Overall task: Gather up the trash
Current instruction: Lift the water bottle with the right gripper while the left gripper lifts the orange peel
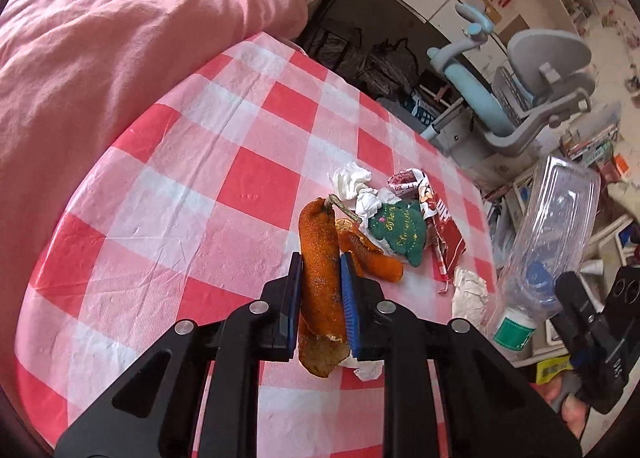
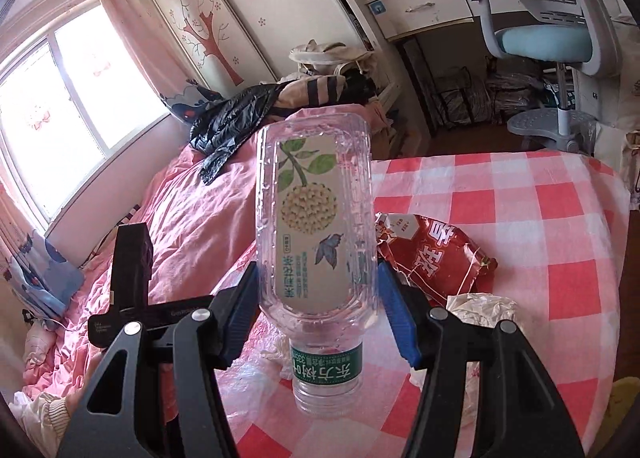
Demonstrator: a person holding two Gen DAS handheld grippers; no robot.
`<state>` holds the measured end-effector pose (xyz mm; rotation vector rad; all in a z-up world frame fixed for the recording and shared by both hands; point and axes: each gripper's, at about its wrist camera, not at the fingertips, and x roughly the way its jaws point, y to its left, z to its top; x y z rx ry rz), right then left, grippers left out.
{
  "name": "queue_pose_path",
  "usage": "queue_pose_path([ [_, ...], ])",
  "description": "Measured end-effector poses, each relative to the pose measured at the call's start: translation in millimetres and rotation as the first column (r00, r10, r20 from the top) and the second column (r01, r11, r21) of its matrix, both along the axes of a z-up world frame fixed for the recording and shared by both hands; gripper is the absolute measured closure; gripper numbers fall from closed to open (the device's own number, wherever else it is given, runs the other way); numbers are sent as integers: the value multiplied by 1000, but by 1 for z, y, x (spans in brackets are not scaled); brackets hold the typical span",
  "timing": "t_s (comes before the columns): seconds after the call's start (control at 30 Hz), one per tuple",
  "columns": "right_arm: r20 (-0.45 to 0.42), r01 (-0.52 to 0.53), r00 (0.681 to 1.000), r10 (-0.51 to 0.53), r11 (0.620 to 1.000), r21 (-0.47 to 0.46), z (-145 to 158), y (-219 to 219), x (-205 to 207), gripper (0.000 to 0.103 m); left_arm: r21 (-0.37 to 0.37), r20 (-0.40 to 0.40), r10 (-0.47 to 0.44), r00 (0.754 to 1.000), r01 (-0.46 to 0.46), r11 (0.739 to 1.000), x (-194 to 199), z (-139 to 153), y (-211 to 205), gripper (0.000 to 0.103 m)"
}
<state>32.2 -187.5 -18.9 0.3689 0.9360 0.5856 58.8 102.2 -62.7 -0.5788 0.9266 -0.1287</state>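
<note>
Two grippers busy: left gripper (image 1: pixel 320 282) squeezes orange peel (image 1: pixel 320 278); right gripper (image 2: pixel 316 286) half open, hugging plastic bottle (image 2: pixel 316 226) over checked table (image 1: pixel 200 198).

A long orange peel (image 1: pixel 320 278) hangs lengthwise, gripped at its sides. A clear, uncapped plastic bottle (image 2: pixel 316 234) with a flower label is held neck-down. On the checked counter (image 1: pixel 200 178) lie crumpled white tissues (image 1: pixel 350 180), a red snack wrapper (image 2: pixel 436 254) and a green felt ornament (image 1: pixel 400 230).
</note>
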Motion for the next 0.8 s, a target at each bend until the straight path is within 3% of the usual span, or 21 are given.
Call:
queue_pose_path([
  [0.07,0,15,1000,-15,1000,1,1,-8,-3,45,-22,-6,22,1000,-23,1000,-2,-3,4,85],
  [0.17,12,42,999,-42,999,-2,8,-22,-10,45,21,37,26,999,-27,999,-11,4,-2,85],
  [0.4,31,155,988,-153,986,-66,16,-75,-27,45,106,145,-67,987,52,993,-39,29,-38,85],
  [0.63,27,347,937,-348,922,-174,16,-158,-58,45,167,218,-195,956,161,973,-67,50,-85,85],
  [0.8,-27,424,893,-449,859,-286,-2,-208,-80,45,149,234,-252,939,222,964,-77,57,-118,85],
])
